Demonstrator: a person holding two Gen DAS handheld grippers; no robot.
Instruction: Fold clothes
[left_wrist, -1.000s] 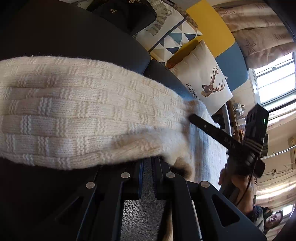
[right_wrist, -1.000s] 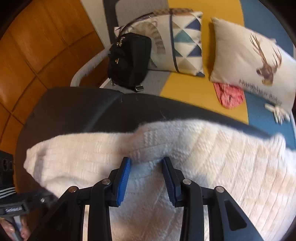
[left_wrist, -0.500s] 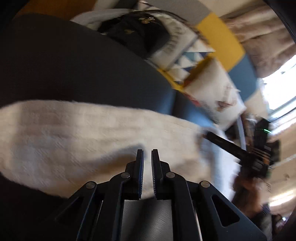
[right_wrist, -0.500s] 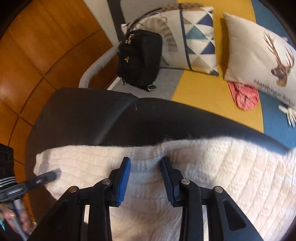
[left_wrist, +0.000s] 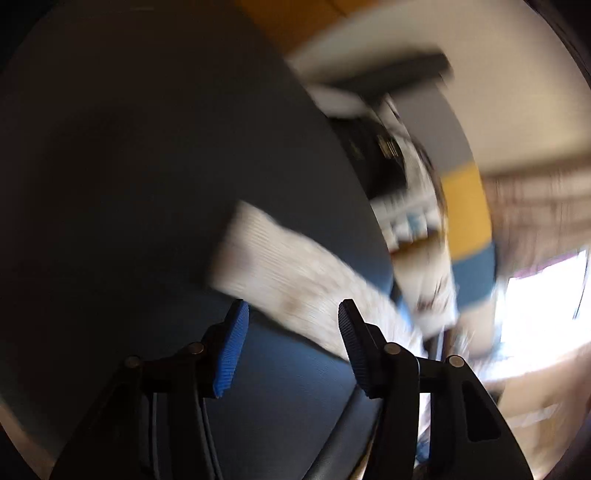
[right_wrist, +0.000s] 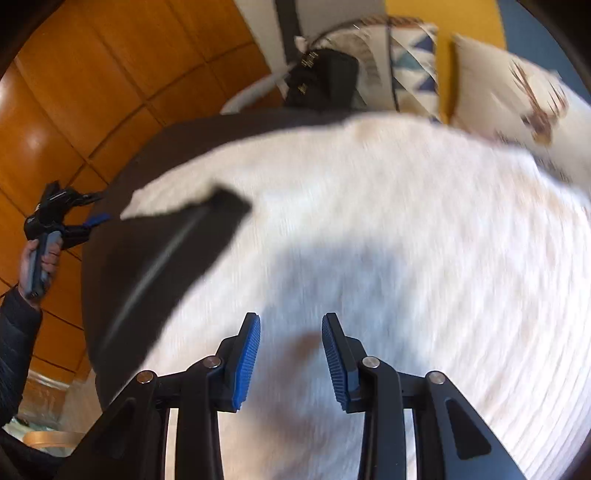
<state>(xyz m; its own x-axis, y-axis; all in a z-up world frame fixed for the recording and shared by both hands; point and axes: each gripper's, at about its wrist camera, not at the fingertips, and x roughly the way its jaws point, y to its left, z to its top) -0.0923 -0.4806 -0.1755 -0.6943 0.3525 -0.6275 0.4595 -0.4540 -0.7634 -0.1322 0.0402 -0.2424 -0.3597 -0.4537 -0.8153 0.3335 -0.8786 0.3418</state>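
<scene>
Right gripper: jaws parted, blue pads bare, nothing between them. It hangs directly over the white knit sweater, which fills the space from the fingertips outward. Whether the pads touch the knit can't be told from here.

Left gripper: jaws spread wide, nothing held. Dark table under its fingers. From its own camera the knit lies ahead and to its right as a long strip running diagonally, the squared end farthest out to the upper left. Heavy blur, so detail is unreliable.

Key relation: in the right wrist view the sweater's left part is a flap ending in a corner over the dark table top, and that corner points toward the left gripper, which sits off the table edge, well apart from the cloth. The right gripper is nearer the body of the garment, the left nearer that loose end.

Judgement: next fold probably needs the left to come in to the end while the right pins or grabs the body.

Beyond: black bag, patterned cushions, deer cushion on the sofa, wood panelling to the left.
</scene>
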